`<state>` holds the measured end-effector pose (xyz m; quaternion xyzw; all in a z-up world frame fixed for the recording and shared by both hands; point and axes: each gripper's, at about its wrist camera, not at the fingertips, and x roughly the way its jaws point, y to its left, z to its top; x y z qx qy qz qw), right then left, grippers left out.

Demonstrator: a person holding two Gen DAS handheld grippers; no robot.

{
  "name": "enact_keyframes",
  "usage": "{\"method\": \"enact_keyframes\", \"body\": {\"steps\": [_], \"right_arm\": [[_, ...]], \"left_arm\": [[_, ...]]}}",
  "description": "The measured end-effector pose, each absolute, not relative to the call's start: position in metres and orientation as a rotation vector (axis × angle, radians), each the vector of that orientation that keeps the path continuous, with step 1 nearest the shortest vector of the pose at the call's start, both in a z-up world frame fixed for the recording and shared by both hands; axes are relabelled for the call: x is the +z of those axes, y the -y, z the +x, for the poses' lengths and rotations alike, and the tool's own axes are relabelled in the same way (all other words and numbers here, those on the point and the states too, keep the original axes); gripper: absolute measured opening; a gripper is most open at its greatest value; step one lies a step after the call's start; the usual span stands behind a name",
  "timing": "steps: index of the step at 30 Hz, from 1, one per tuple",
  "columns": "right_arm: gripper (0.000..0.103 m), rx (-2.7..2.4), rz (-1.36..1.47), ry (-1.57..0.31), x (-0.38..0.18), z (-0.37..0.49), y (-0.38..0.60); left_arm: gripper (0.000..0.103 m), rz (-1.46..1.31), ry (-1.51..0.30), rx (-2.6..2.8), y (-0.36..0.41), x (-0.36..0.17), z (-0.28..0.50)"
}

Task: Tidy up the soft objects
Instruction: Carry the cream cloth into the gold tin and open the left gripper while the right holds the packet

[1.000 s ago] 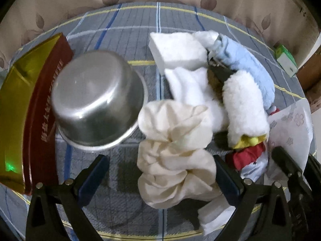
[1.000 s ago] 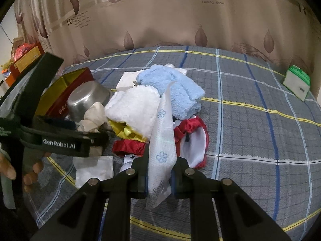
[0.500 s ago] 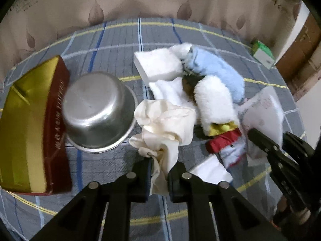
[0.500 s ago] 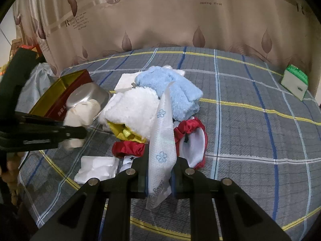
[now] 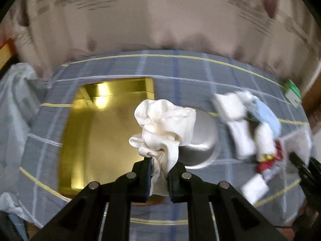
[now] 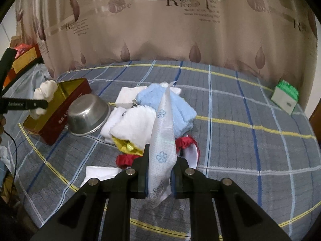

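Since the earlier frame our left gripper [image 5: 159, 169] has closed on the cream scrunchie [image 5: 165, 124] and lifted it over the gold box [image 5: 100, 132]. Right gripper [image 6: 159, 177] pinches the flowered tissue pack [image 6: 163, 140] above the pile.

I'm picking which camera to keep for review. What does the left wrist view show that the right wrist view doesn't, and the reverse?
Only the left wrist view: the left claw close up, shut on the cream cloth.
Only the right wrist view: the right claw shut on a flower-print tissue pack, plus printed lettering on the curtain.
Both: gold box, steel bowl, soft pile, plaid cover.
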<state>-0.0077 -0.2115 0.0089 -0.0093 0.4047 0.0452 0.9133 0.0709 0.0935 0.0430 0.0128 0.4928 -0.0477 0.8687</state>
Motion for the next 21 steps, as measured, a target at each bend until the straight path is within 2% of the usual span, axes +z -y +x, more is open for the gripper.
{"method": "enact_keyframes", "body": {"steps": [9, 21], "right_arm": [[0.014, 0.181, -0.075, -0.823, 0.026, 0.008, 0.163], [0.014, 0.373, -0.043, -0.885, 0.024, 0.058, 0.067]], "left_arm": [[0.012, 0.030, -1.029, 0.065, -0.166, 0.024, 0.104], [0.013, 0.063, -1.062, 0.098, -0.187, -0.011, 0.133]]}}
